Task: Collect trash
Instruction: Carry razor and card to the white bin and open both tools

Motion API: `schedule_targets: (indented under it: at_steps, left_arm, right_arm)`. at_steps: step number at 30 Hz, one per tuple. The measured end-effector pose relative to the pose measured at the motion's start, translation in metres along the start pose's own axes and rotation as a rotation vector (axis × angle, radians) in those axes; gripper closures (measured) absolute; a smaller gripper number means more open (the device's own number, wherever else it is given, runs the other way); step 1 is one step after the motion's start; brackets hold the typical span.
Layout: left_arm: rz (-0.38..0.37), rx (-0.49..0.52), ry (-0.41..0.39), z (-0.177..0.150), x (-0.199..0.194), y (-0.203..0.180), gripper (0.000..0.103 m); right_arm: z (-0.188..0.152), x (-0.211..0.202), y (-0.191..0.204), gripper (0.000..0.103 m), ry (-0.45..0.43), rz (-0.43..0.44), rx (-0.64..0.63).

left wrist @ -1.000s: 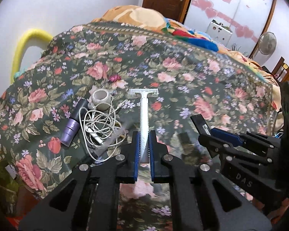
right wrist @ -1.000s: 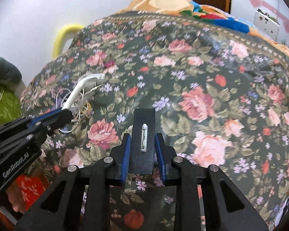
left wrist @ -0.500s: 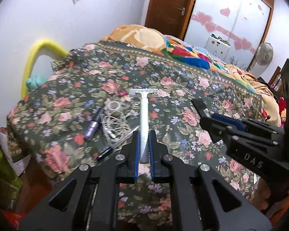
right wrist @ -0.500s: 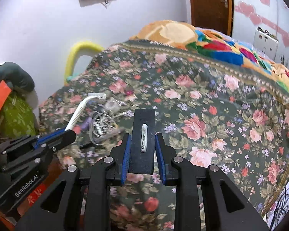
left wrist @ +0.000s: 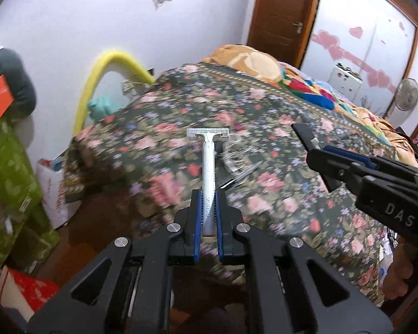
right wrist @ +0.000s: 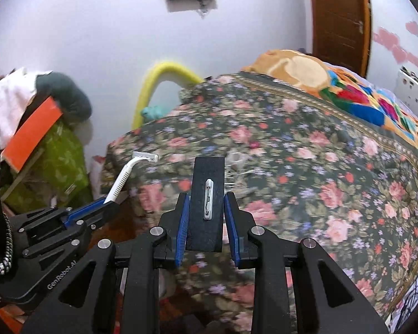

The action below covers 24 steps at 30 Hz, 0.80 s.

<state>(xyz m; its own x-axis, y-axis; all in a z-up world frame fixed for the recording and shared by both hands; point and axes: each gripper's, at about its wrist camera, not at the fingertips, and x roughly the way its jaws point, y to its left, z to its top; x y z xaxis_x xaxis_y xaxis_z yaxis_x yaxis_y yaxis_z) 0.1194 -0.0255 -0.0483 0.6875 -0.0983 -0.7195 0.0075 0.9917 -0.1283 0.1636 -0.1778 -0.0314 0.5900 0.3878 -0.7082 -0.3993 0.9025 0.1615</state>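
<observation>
My left gripper (left wrist: pixel 208 208) is shut on a white disposable razor (left wrist: pixel 209 161), head pointing forward, held in the air off the near edge of the floral bed (left wrist: pixel 278 139). It also shows in the right wrist view (right wrist: pixel 108 203), holding the razor (right wrist: pixel 125 175). My right gripper (right wrist: pixel 206 214) is shut on a flat black card with a small white clip (right wrist: pixel 207 194); it shows in the left wrist view (left wrist: pixel 320 156) too. A blurred tangle of white cable and small items (left wrist: pixel 237 161) lies on the bed behind the razor.
A green floral bag or bin (left wrist: pixel 8 183) with an orange box (right wrist: pixel 30 133) and clothes stands at the left. A yellow foam tube (left wrist: pixel 103 69) arches by the wall. A wooden door (left wrist: pixel 276 14), a fan (left wrist: pixel 406 94) and colourful blankets (left wrist: pixel 306 86) lie beyond.
Both grippers have pulled back and up from the bed, carrying the razor and the black card. The view has swung left, bringing the green bag and floor into sight.
</observation>
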Motion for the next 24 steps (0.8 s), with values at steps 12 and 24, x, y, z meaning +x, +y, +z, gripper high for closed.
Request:
schedule_targets:
  at_steps: [12, 24]
  left_arm:
    - [0.099, -0.1, 0.053, -0.057, -0.028, 0.081, 0.095]
    - [0.129, -0.211, 0.206, -0.114, -0.004, 0.144, 0.095]
  right_arm:
    - [-0.022, 0.023, 0.092, 0.08, 0.07, 0.086, -0.127]
    - [-0.059, 0.075, 0.163, 0.08, 0.228, 0.144, -0.237]
